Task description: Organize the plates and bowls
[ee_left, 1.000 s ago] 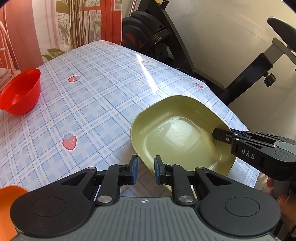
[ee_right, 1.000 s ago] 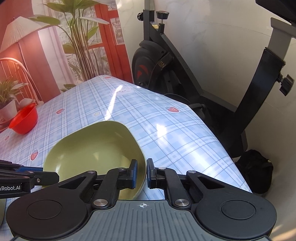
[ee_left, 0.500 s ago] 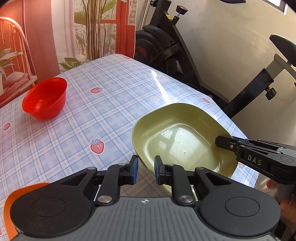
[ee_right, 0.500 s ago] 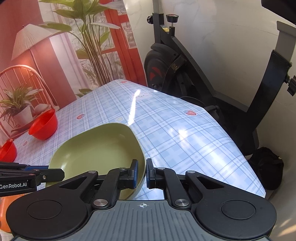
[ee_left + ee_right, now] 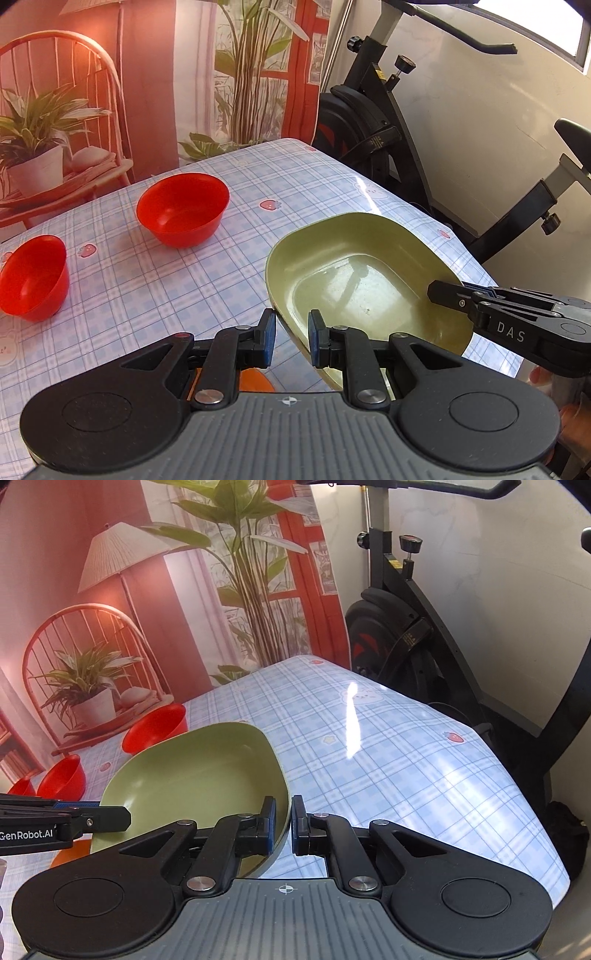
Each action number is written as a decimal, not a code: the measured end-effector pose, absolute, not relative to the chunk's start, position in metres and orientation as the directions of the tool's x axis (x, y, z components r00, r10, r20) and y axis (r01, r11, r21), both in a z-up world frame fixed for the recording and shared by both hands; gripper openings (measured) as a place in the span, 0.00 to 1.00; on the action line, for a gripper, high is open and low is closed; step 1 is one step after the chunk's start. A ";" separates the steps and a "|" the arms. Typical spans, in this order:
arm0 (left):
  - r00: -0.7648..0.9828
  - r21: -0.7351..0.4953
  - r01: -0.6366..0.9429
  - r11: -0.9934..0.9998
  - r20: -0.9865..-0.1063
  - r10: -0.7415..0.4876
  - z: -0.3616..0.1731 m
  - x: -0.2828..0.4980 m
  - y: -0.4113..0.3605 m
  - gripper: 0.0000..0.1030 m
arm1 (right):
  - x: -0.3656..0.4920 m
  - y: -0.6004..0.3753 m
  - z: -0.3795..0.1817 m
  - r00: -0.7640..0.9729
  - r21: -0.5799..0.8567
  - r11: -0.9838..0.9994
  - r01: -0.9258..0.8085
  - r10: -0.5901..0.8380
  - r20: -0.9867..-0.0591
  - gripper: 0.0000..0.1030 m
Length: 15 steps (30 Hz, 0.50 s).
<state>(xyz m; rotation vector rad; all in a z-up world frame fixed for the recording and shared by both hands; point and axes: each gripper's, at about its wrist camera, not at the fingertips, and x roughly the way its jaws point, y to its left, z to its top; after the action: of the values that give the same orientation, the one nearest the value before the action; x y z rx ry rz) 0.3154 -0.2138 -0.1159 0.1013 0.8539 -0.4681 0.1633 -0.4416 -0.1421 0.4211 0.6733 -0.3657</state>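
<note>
The table with the blue checked, strawberry-printed oilcloth [image 5: 155, 280] carries everything, and its far-right corner and right edge fall off toward a black exercise bike [image 5: 373, 122] that stands close by. Above that side, the square-ish olive-green plastic plate [image 5: 354, 273] is lifted clear of the cloth and carried by both tools. The left gripper [image 5: 290, 338] is closed on the near rim, and the right gripper [image 5: 283, 823] is pinched almost fully together on the opposite rim.

To do this step well, I think both hands must travel together and keep the plate level, because a twist can pull a rim out of the pads. The open room lies to the middle of the table. Two glossy red plastic bowls [image 5: 183, 210] stand well apart on the left, and an orange dish [image 5: 255, 380] shows under the left gripper.
</note>
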 end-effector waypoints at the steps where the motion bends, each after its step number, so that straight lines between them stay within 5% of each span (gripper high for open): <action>1: 0.566 -0.097 0.432 0.897 -0.745 -0.353 -0.114 0.315 -0.209 0.19 | 0.166 -0.436 -0.141 0.728 0.256 0.859 0.443 -0.177 -0.662 0.08; 15: 0.588 -0.077 0.366 0.928 -0.753 -0.295 -0.109 0.304 -0.142 0.19 | 0.186 -0.364 -0.133 0.716 0.274 0.913 0.302 -0.027 -0.697 0.08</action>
<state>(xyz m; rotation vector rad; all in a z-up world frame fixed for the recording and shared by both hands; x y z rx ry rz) 0.3038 -0.1421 -0.1092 0.0891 0.8596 -0.3852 0.1858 -0.3642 -0.1330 0.3873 0.7549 -0.1873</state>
